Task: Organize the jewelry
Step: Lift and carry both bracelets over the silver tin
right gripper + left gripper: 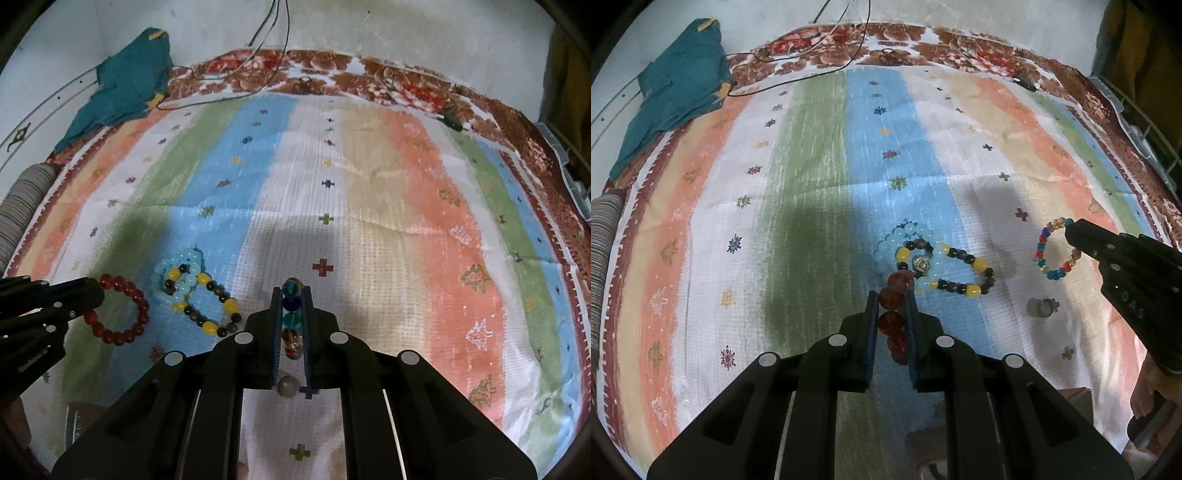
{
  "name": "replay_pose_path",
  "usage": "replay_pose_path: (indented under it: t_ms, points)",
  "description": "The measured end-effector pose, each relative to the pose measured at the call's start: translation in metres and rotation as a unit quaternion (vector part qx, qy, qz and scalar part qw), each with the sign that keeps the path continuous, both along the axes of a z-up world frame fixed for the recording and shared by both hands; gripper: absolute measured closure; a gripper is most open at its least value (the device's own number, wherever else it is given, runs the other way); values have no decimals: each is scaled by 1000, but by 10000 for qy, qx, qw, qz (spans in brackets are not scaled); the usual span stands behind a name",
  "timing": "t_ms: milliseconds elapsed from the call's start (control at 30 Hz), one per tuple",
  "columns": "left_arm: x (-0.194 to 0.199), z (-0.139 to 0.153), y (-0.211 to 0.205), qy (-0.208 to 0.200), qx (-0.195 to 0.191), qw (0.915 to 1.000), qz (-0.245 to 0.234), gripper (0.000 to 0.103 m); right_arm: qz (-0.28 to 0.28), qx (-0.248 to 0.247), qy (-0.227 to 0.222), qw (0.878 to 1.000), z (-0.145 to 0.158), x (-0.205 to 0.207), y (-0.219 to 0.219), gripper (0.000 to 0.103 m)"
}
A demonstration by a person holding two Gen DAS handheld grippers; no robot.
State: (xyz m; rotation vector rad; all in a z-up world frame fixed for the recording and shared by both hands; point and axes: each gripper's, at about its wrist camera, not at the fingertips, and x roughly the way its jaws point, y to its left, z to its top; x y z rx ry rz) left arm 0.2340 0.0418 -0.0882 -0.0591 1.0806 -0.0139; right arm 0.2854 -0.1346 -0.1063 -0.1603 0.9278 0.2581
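While above the striped cloth [820, 155], left tongs [893, 295] pinching red bracelet [122, 314] — right tongs [291, 291] clamped on multicoloured bracelet [1054, 251]; two bracelets [934, 262] lying between.

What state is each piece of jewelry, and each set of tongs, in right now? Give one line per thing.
Left tongs: shut on the red bead bracelet.
Red bead bracelet: gripped, hanging clear of the cloth.
Right tongs: shut on the multicolor bead bracelet.
Multicolor bead bracelet: gripped, lifted.
Pale blue bracelet: lying loose on the cloth.
Yellow-and-dark bracelet: lying overlapping the pale blue one.
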Motion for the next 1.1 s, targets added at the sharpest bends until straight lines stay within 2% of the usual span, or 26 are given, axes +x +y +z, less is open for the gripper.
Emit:
replay_pose_path:
  t_ms: [133, 467, 533, 800, 1100]
  points:
    - [-5, 13, -5, -246, 95, 9996, 27, 90, -17, 72, -98, 9999, 10, -6, -3, 93]
    - [-25, 49, -13, -687, -108, 9976, 9, 90, 34, 322, -325, 9989, 34, -33, -8, 93]
    - [-29, 54, -14, -728, -56, 9973, 26, 90, 62, 379, -358, 9986, 39, -40, -9, 93]
    - [-50, 73, -12, -901, -289, 9955, 11, 90, 166, 524, -477, 9973, 52, -63, -11, 93]
    - [-76, 81, -11, -979, -438, 9942, -74, 90, 293, 555, -589, 9963, 61, -83, -6, 93]
